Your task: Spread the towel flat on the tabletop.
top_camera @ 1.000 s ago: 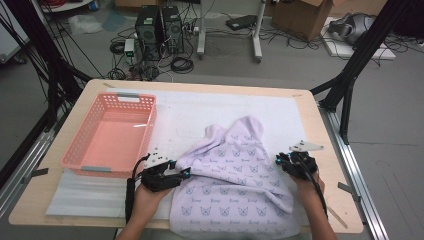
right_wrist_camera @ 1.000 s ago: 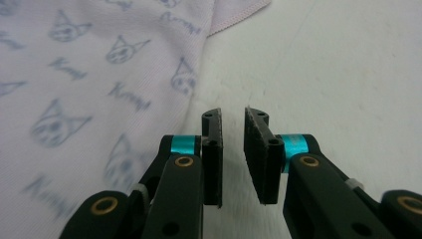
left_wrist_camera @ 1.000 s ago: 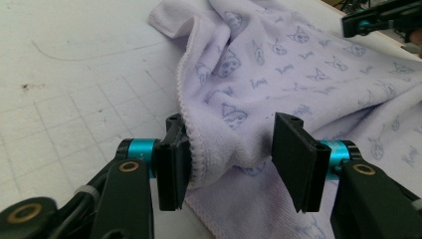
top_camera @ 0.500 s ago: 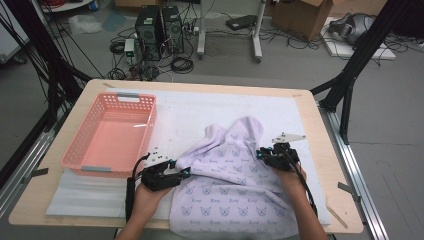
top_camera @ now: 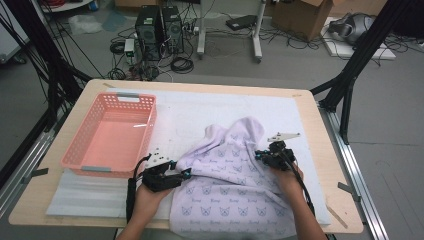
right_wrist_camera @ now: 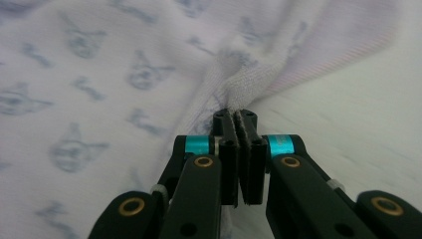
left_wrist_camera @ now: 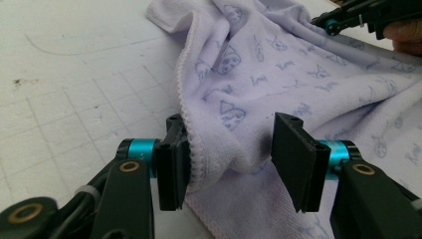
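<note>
place: lab | signs: computer towers (top_camera: 161,27), floor cables (top_camera: 182,64) (tangled), black rig frame (top_camera: 357,60)

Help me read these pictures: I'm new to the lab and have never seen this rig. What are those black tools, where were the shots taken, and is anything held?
A person holds a hand-operated two-jaw tool in each hand. One picture looks down from above the table; the other two come from cameras riding on each gripper. On the table's white mat lie a pink basket and a lavender printed towel. The right gripper has just closed and pinches a gathered fold of the towel. The left gripper stands open with the towel's hemmed edge between its jaws, not clamped.
</note>
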Motion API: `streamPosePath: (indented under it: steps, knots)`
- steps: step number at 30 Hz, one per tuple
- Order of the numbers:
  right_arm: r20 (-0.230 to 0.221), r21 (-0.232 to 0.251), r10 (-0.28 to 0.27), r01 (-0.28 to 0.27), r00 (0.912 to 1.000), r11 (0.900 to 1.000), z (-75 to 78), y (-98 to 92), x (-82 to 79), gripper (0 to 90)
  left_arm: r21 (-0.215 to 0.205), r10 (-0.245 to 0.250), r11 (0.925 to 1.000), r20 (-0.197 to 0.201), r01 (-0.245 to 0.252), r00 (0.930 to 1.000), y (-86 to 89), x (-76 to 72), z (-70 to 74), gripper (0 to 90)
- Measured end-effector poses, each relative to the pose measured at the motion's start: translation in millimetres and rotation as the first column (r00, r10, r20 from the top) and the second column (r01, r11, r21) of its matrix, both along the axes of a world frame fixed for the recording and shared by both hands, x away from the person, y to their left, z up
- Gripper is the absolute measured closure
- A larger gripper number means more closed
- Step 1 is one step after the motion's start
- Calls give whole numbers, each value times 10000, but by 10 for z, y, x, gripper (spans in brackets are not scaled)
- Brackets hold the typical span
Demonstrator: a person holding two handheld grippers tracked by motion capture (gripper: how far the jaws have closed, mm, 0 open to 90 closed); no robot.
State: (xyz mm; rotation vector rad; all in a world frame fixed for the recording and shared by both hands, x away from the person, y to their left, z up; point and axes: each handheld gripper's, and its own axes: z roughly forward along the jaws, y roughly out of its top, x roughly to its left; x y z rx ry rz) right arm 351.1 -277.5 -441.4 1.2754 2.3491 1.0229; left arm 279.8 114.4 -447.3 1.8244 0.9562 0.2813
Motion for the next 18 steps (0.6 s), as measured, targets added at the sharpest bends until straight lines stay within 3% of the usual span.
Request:
streamPosePath:
  steps: [2, 5, 7, 9, 11, 12, 14, 15, 18]
  knots:
    - [91, -278, -199, 201, 9998, 9994, 18, -53, -7, 885, 3, 4, 10000, -19, -4, 10000, 0, 0, -3, 502]
    - [391, -1194, -793, 835, 9961, 9893, 86, -214, -37, 885, -17, 11, 10000, -20, -11, 10000, -2, 1, -2, 502]
    - [833, -2357, -1272, 1435, 9884, 9612, 154, -340, -90, 884, 17, -20, 10000, 1, 20, 10000, -2, 1, -1, 502]
    - [896, -2877, -1509, 1707, 9845, 9424, 167, -412, -121, 883, 13, -37, 10000, 2, 37, 10000, -3, 1, -1, 503]
    - [769, -2915, -1610, 1767, 9839, 9401, 163, -444, -135, 873, 11, -74, 10000, 4, 74, 10000, -12, -2, 1, 503]
    - [778, -2500, -1636, 1781, 9835, 9517, 161, -492, -172, 843, 21, -81, 10000, 21, 81, 10000, -18, -4, 2, 501]
    - [1129, -1923, -1647, 1841, 9799, 9639, 194, -529, -231, 755, -16, -95, 10000, 80, 95, 9999, -26, -3, 18, 500]
    - [1281, -1493, -1635, 1820, 9782, 9719, 220, -560, -259, 752, -88, -106, 9999, 125, 107, 9999, -29, 4, 33, 499]
    - [1647, -903, -1656, 1820, 9723, 9791, 294, -619, -344, 724, -257, -145, 9996, 199, 150, 9997, -57, 56, 96, 491]
